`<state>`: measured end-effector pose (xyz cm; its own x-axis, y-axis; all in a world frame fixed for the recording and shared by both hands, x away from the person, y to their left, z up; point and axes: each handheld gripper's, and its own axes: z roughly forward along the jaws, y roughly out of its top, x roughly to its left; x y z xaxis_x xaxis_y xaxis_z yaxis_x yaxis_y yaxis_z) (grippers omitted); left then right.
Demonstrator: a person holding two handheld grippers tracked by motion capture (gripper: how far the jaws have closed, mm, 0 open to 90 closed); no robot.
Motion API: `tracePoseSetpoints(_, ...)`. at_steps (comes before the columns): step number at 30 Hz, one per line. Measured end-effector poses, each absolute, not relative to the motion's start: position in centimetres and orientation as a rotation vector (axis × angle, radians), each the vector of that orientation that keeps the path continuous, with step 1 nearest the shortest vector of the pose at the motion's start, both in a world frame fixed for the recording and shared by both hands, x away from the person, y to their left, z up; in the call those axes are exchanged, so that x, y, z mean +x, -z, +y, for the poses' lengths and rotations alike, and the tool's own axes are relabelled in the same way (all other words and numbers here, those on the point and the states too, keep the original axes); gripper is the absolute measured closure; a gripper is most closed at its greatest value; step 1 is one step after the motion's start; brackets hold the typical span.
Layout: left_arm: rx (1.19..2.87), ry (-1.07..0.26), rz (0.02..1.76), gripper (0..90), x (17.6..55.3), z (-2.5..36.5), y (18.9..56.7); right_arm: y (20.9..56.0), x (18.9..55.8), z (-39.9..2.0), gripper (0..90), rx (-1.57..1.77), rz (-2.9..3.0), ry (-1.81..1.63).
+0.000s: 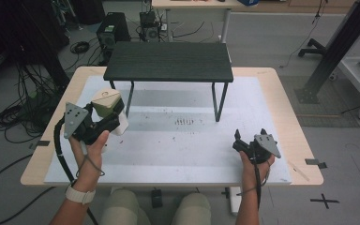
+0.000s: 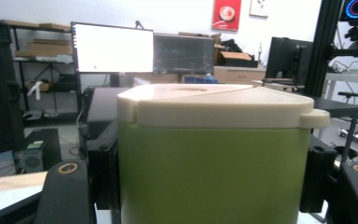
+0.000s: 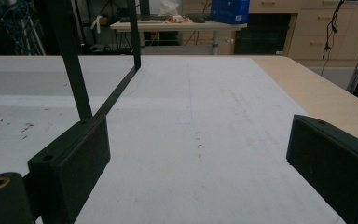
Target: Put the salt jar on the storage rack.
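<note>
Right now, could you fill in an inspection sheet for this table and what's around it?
Surface: white mat on a wooden table, scuffed with small dark marks.
Job's things: green container with cream lid, held off the mat by the left gripper.
Clutter: a black shelf stand at the far side of the mat.
Grippers: the left one is shut on the container; right gripper is open and holds nothing, low over the mat.
Cables: a black cable trails from the left one; cable bundles lie on the floor.
Surroundings: monitors, desks, shelving.

One green container [image 1: 107, 104], one black shelf [image 1: 168, 61]
</note>
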<state>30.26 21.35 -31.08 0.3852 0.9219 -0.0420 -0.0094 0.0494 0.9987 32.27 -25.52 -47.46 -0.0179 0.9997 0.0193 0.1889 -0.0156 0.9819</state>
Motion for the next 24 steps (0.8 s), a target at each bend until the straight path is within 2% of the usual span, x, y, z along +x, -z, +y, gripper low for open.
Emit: tracePoseSetpoints(24,1.306,-0.835,0.871,30.2,34.0,18.0,25.9,47.5,32.3,-25.6,6.2,1.358,1.348,-1.149)
